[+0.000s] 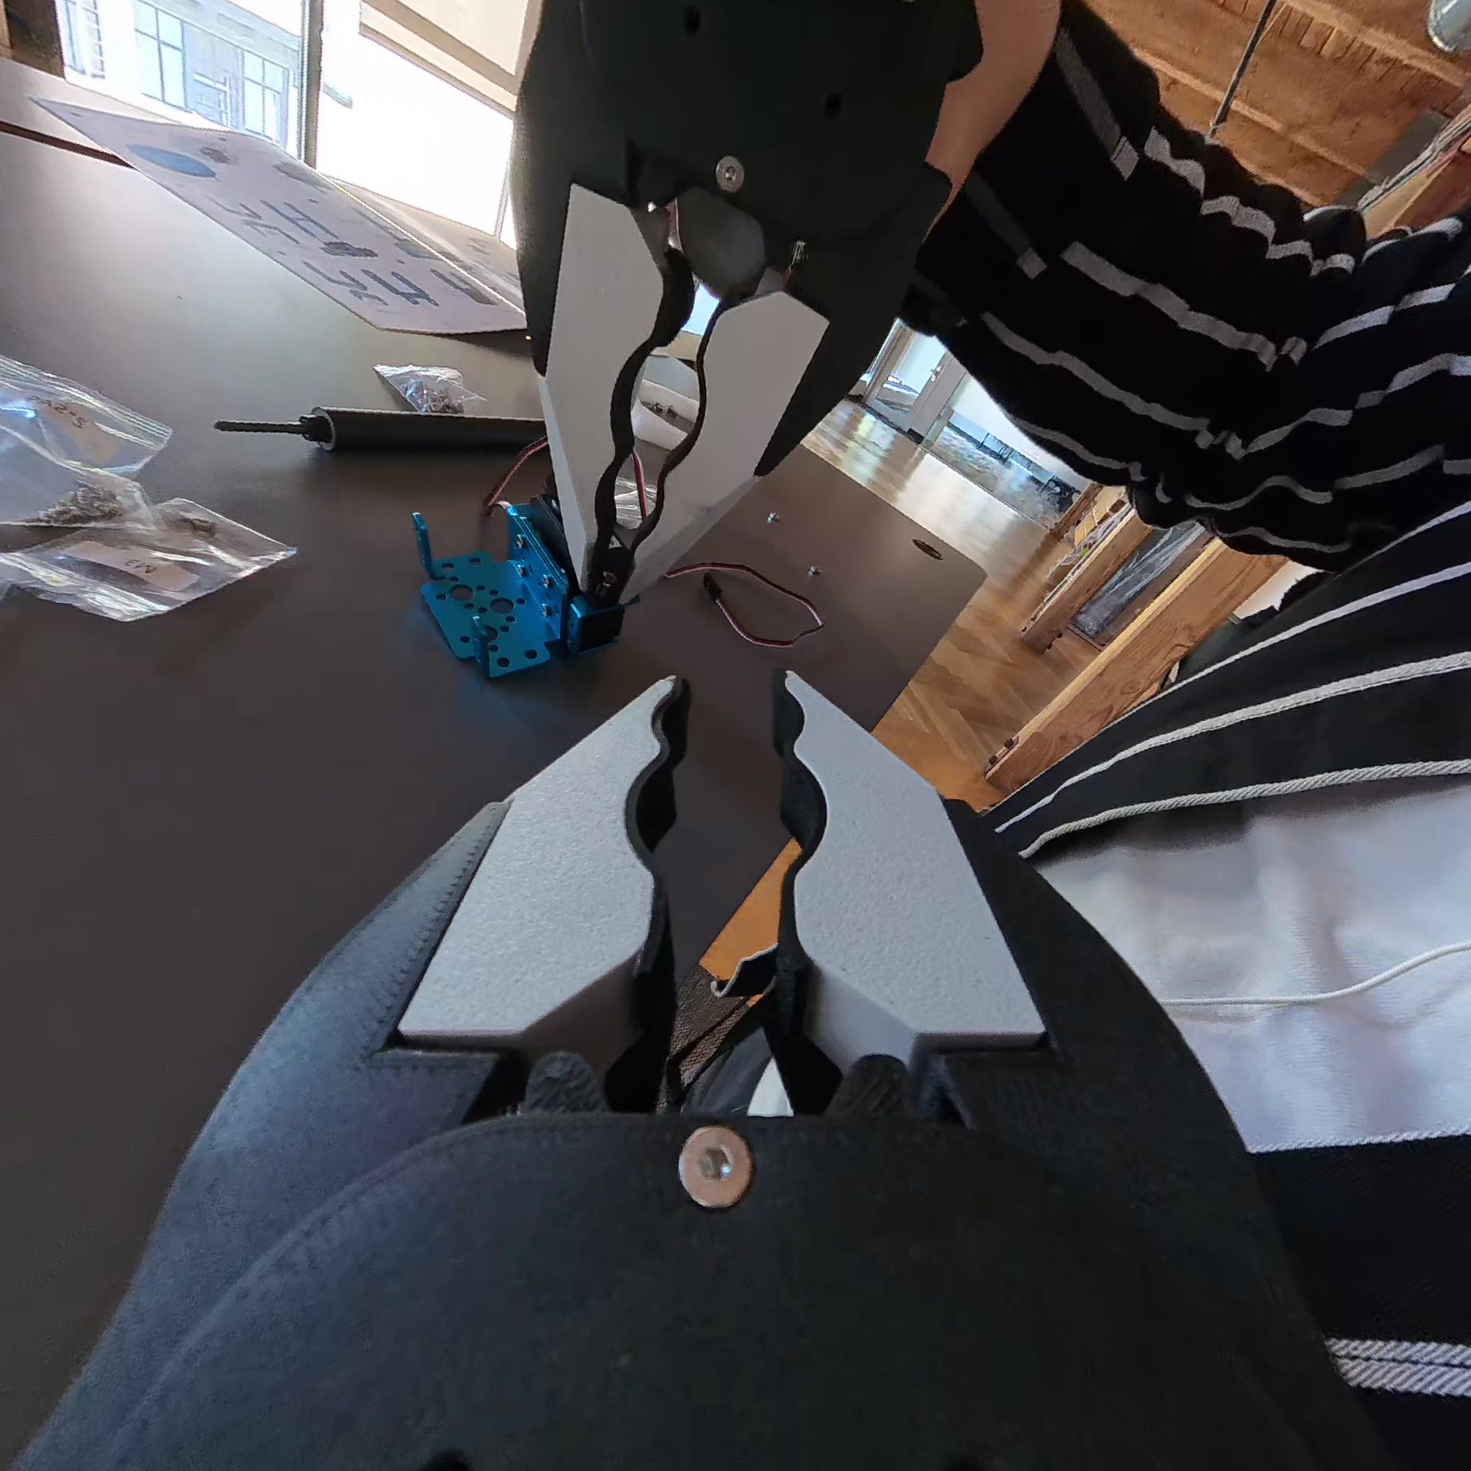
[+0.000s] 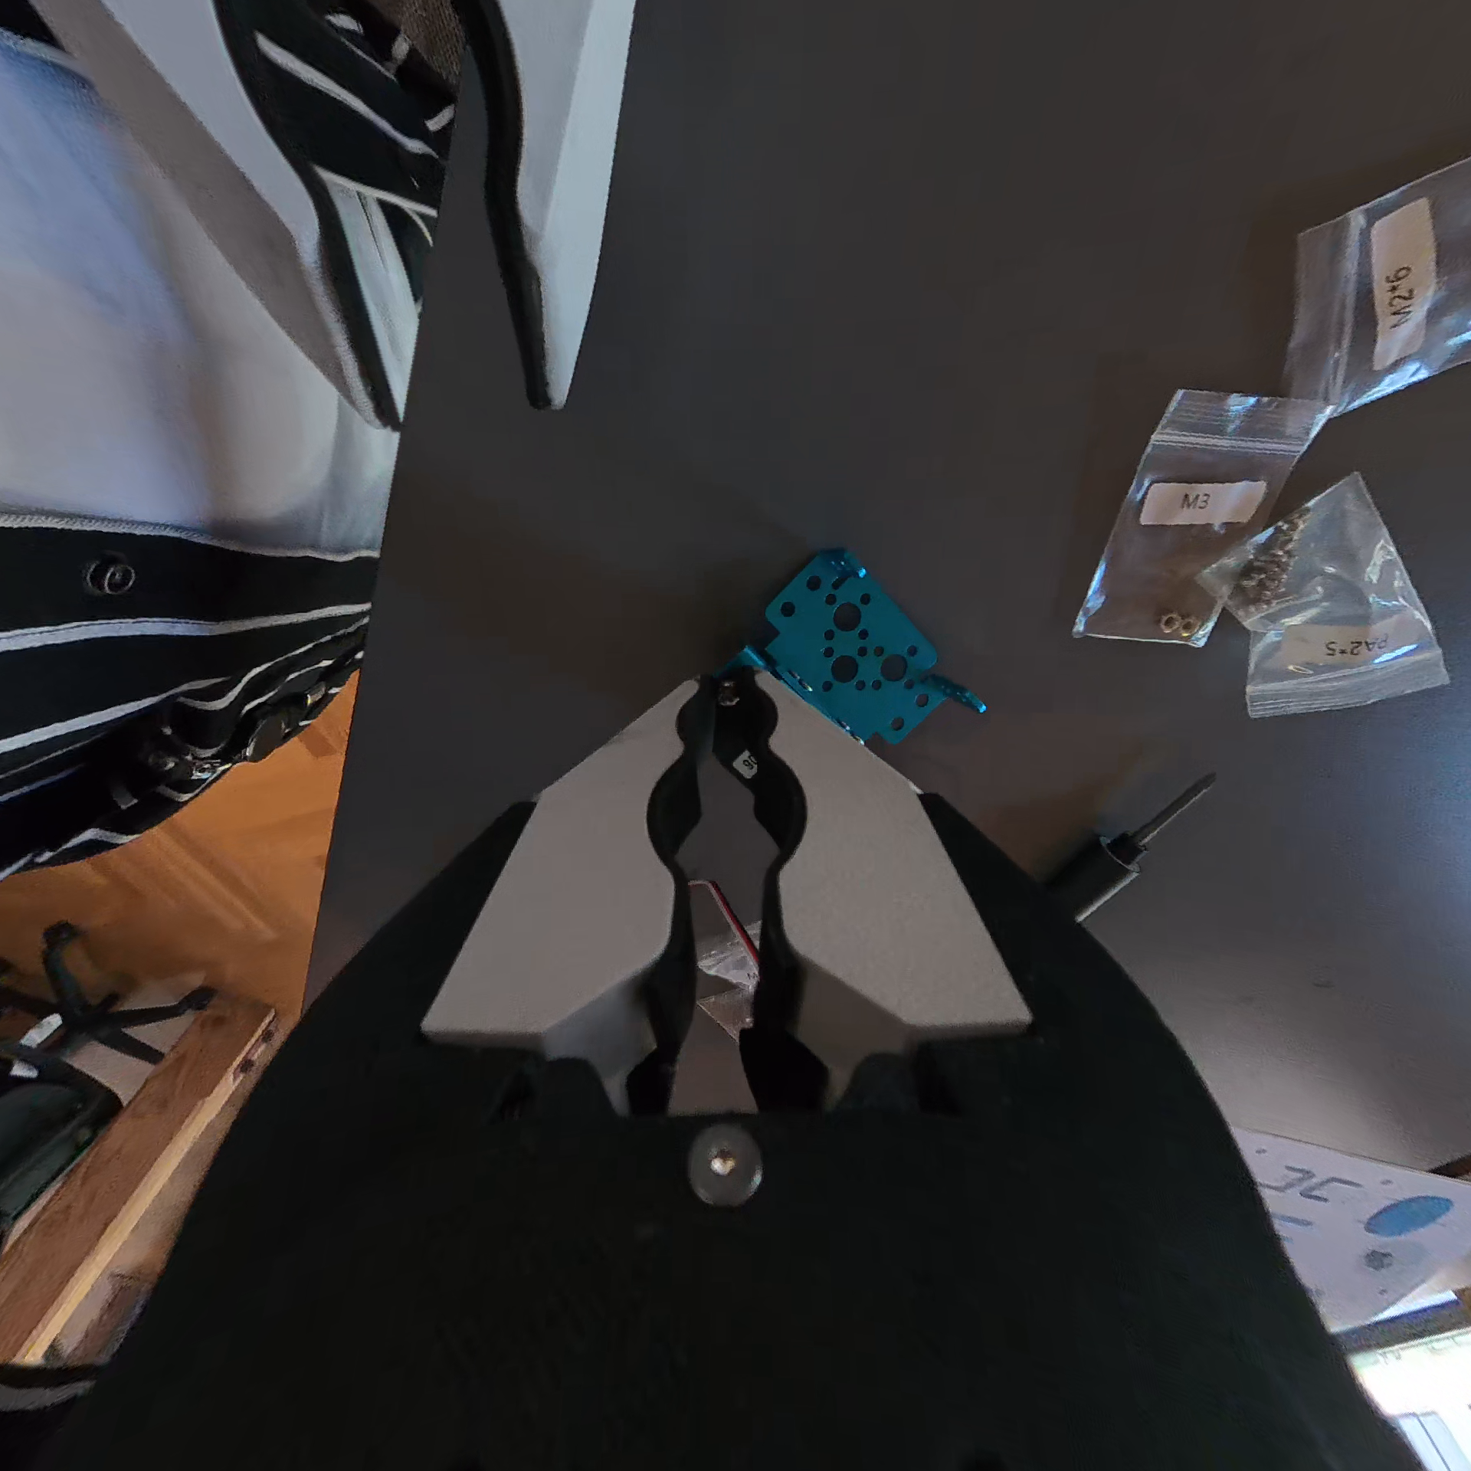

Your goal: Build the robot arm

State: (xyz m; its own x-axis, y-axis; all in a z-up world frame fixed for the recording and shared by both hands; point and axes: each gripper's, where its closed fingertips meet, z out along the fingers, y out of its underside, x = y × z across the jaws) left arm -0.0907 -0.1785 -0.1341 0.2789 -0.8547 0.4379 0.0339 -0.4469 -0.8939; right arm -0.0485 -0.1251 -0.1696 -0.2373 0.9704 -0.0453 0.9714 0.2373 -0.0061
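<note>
A blue perforated metal bracket (image 1: 493, 613) stands on the dark table (image 1: 239, 756) with a black servo (image 1: 601, 625) mounted at its side. My right gripper (image 1: 609, 585) comes down from above, its tips pinched shut on a small screw (image 2: 726, 695) at the top of the servo. In the right wrist view the bracket (image 2: 852, 645) lies just beyond my right gripper (image 2: 720, 688). My left gripper (image 1: 728, 684) is open and empty, hovering a short way in front of the bracket near the table edge. It also shows in the right wrist view (image 2: 466, 406).
Several small plastic bags of screws (image 1: 143, 557) (image 2: 1194, 517) lie on the table, with a black screwdriver (image 1: 414, 426) and a printed sheet (image 1: 318, 231) behind. A red and brown servo cable (image 1: 764, 597) lies by the table edge (image 1: 931, 653). A person in striped clothing (image 1: 1194, 358) stands close. One gripper's finger ends stand about 8 cm off the other's. To the blue perforated metal bracket (image 1: 493, 613): right tips about 4 cm, left tips about 10 cm. It turns up in the right wrist view (image 2: 844, 648) as well.
</note>
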